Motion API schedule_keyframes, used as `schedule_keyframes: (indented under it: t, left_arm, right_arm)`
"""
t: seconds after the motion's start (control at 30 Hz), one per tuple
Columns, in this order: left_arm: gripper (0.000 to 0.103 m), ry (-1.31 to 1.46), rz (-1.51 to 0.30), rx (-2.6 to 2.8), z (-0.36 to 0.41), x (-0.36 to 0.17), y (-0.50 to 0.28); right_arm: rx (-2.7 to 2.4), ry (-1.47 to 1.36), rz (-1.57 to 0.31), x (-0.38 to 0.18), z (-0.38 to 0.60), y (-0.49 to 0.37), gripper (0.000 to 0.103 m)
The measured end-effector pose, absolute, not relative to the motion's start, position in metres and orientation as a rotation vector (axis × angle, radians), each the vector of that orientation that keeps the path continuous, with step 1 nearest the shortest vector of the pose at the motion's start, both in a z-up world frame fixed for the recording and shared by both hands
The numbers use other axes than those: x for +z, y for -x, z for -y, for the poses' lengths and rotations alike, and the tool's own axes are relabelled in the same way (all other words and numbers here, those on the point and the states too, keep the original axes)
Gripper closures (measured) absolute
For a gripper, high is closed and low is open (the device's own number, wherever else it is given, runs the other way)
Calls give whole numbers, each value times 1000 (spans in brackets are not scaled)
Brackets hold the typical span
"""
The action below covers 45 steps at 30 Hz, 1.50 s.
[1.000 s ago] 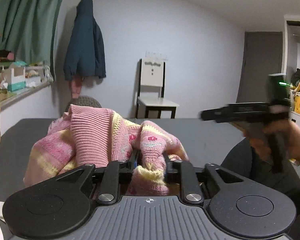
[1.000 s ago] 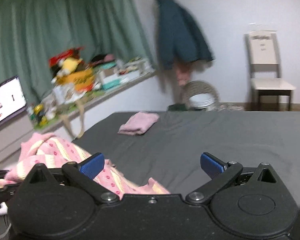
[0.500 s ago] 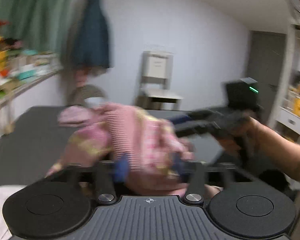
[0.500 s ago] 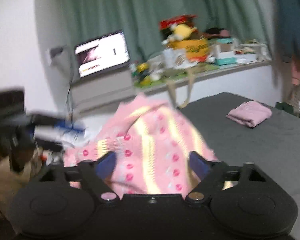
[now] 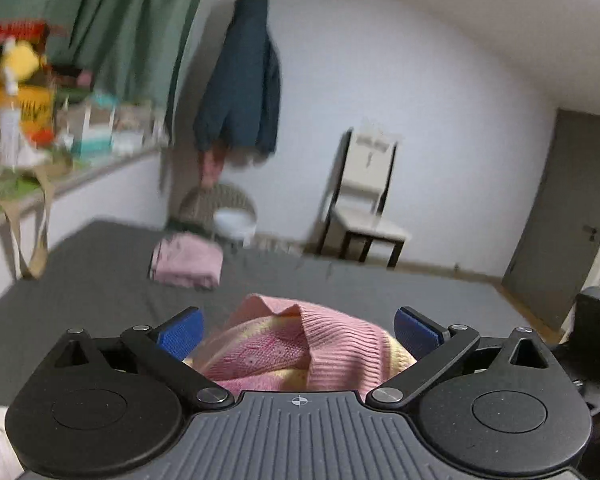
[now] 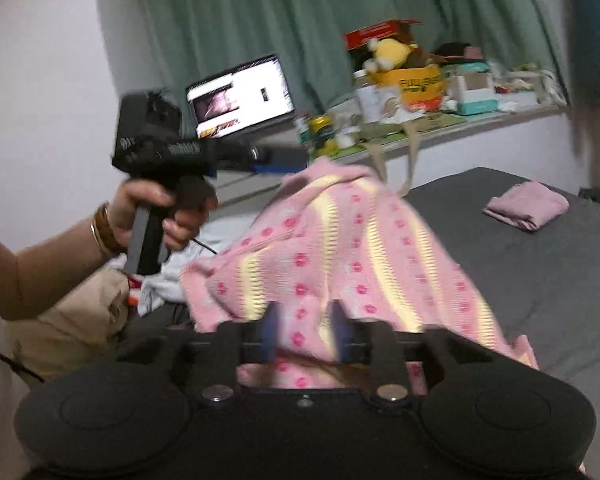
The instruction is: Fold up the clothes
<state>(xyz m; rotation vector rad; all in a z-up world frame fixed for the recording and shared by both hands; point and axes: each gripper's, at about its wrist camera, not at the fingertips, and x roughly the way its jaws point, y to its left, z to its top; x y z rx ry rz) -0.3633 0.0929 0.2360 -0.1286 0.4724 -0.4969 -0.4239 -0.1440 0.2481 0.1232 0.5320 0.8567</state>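
Left gripper [image 5: 298, 330]: jaws wide apart, blue pads [image 5: 180, 330] either side of the knit, not pinching it; seen from the right wrist view [image 6: 162, 148] held in a hand [image 6: 152, 216] raised beside the sweater.
Right gripper [image 6: 304, 330]: blue pads [image 6: 269, 330] drawn close together with pink knit between them, clamped on the sweater's lower edge.
Sweater: pink knitted sweater with pale yellow stripes and small pink flower motifs [image 6: 340, 256], bunched and lifted above the dark grey bed sheet [image 6: 540, 280]; ribbed pink part [image 5: 340, 344] sits between the left gripper's open fingers.
Folded garment: small pink folded cloth [image 6: 526, 204] lying on the grey sheet, well apart from the sweater, toward the far edge.
Wrist: bracelet [image 6: 100, 228] on the arm holding the left gripper.
Beyond sweater, left: lit laptop screen [image 6: 240, 96] on a cluttered shelf [image 6: 480, 116], green curtain [image 6: 300, 8] behind.
Beyond sweater, far wall: dark blue jacket [image 5: 240, 80] hanging, white chair [image 5: 364, 200] beside it, grey door [image 5: 560, 216] to the right.
Blur: both views are motion-smeared.
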Motion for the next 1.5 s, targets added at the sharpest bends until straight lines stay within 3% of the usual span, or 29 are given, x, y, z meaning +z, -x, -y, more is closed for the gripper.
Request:
schedule_keyframes:
  t: [0.03,0.07,0.27,0.33,0.57,0.6,0.63,0.7,0.87,0.97,1.03,1.13,1.3,1.5]
  left_arm:
    - [2,117,-503,-477,-88,233,357]
    - [2,108,-531,-462,-83,229,352]
    - [2,202,-583,-476,-87,210,346]
    - [2,236,-599,-469,-90,203,347]
    - [2,222,-640,-439,-79,193,348]
    - [2,211,-641,-436,-77,194,349]
    - [2,198,-640,-429,-74,195,349]
    - [2,172,-631,-408,-69,199,349]
    - [8,85,-605,-391,-44,210,339]
    - [24,61,-601,-349,-26,214,328]
    - [45,46,-587,-309,-17,218,325]
    - [62,68,-580,-267,-13,224,321]
    - [74,38,-589,-248,4,228,292]
    - [77,-37,-525,-304,72,252,219]
  right_arm:
    - [824,-141,-523,248,154,420,38]
    - [769,-140,-517,249,164,415,36]
    - [481,-129,-732,221,223,327,36]
    - [431,-148,-836,201,231,289,49]
    - [624,-136,-1096,121,193,214,63]
    - [631,-123,-1109,111,189,214,71]
    - [638,-111,-1123,102,185,213,88]
    - [660,-148,-1129,89,184,216,98]
    - [604,-338,-935,114,220,218,99]
    - [532,-488,-769,142,261,221,99]
    - [485,-562,-672,158,290,229,99]
    - [442,-642,-577,175,329,243,99]
    - [406,-710,-483,189,367,262,99]
    - [320,-777,-292,198,391,274,99]
